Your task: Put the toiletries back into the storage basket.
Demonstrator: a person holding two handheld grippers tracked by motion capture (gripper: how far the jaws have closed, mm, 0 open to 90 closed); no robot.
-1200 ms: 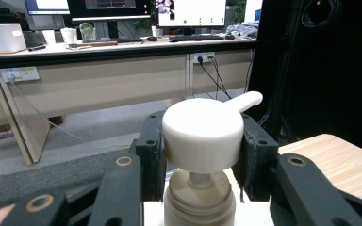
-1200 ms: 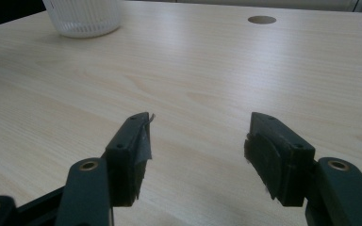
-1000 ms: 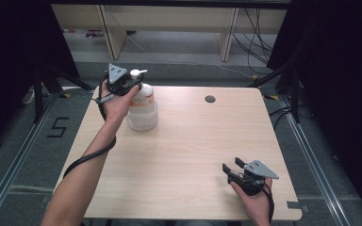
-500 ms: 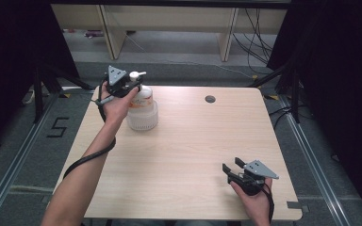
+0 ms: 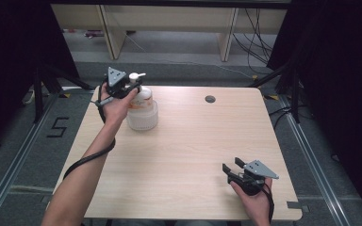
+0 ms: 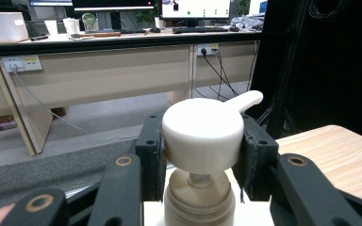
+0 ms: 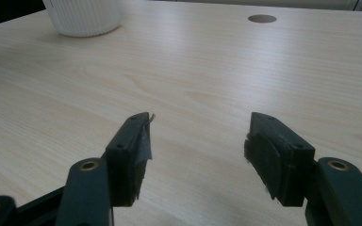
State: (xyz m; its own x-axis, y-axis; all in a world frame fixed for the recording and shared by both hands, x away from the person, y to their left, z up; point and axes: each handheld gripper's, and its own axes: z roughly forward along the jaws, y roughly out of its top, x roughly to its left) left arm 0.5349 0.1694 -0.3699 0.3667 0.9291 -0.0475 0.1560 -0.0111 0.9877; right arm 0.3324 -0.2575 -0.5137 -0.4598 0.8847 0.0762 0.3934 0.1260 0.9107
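A translucent white pump bottle stands upright near the far left of the light wooden table. My left gripper reaches it from the left at the top. In the left gripper view its two black jaws sit tight against both sides of the round white pump head, the nozzle pointing away to the right. My right gripper rests low over the front right of the table, open, with nothing between its pads. The right gripper view also shows the bottle's ribbed base far off.
A round cable hole lies in the table's far middle; it also appears in the right gripper view. Beyond the table stand pale desk legs and loose cables on the floor. Dark curtains flank both sides.
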